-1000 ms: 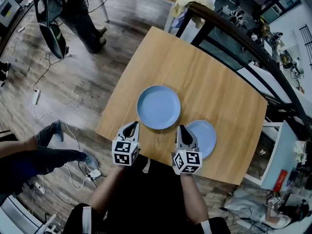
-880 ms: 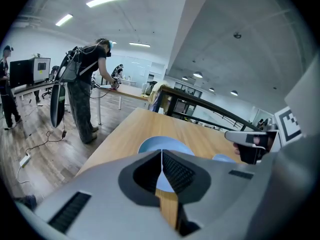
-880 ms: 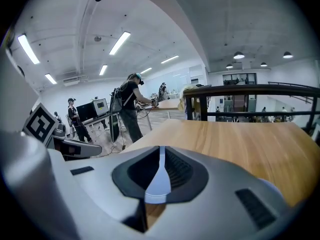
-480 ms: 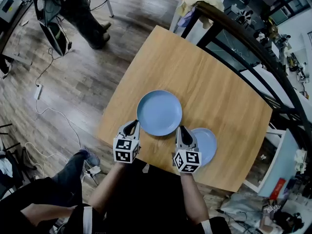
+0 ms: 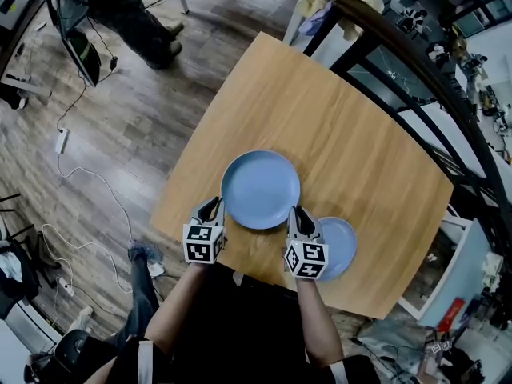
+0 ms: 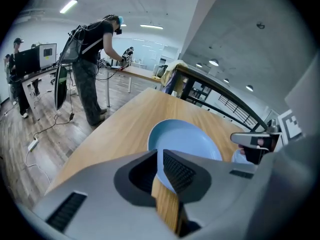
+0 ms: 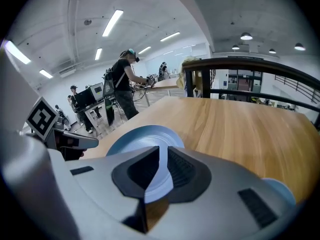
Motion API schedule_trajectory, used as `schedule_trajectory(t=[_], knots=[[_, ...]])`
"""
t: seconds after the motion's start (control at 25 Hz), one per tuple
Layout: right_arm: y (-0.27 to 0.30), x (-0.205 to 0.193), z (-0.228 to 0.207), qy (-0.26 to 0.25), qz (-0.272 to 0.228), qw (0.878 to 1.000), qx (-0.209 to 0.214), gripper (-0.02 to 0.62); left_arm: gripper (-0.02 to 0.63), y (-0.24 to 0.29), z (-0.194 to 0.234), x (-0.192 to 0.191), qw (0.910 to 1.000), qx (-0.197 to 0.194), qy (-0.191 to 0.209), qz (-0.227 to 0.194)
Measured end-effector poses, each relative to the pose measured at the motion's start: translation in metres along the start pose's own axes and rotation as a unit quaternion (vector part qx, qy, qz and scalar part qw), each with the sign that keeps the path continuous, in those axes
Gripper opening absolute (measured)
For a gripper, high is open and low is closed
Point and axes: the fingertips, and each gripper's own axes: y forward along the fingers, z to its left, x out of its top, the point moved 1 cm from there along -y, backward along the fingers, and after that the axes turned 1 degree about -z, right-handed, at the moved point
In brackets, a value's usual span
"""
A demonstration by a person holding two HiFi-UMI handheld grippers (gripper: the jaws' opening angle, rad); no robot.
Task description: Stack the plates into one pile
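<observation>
Large plate [image 5: 260,190]: flat on the table [image 5: 352,126], toward its near edge.
Small plate [image 5: 342,245]: flat, to the right of the large plate, at the near edge.
Left gripper [image 5: 211,206]: jaws closed, nothing between them; tips near the large plate's left rim.
Right gripper [image 5: 299,213]: jaws appear closed and empty; between the two plates.

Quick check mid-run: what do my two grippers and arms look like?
Both the left gripper and right gripper are grey shells with black ribbed fingers, each carrying a white cube of black square markers. Dark sleeves with white bands.
</observation>
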Motion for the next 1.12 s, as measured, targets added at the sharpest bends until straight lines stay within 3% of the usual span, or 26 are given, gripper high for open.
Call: schedule_trajectory(t=[0.16, 0.32, 1.12], knots=[[0.014, -0.01, -0.014, 0.012, 0.025, 1.0, -0.01, 0.054, 0.038, 0.013, 0.008, -0.01, 0.9997, 0.008, -0.009, 0.02], [0.024, -0.017, -0.025, 0.015, 0.046, 0.999, -0.018, 0.078, 0.098, 0.023, 0.013, -0.019, 0.9991, 0.01, -0.02, 0.037], [0.056, -0.04, -0.044, 0.01, 0.146, 0.989, -0.026, 0.098, 0.111, 0.055, 0.016, -0.031, 0.9965, 0.014, -0.032, 0.076]])
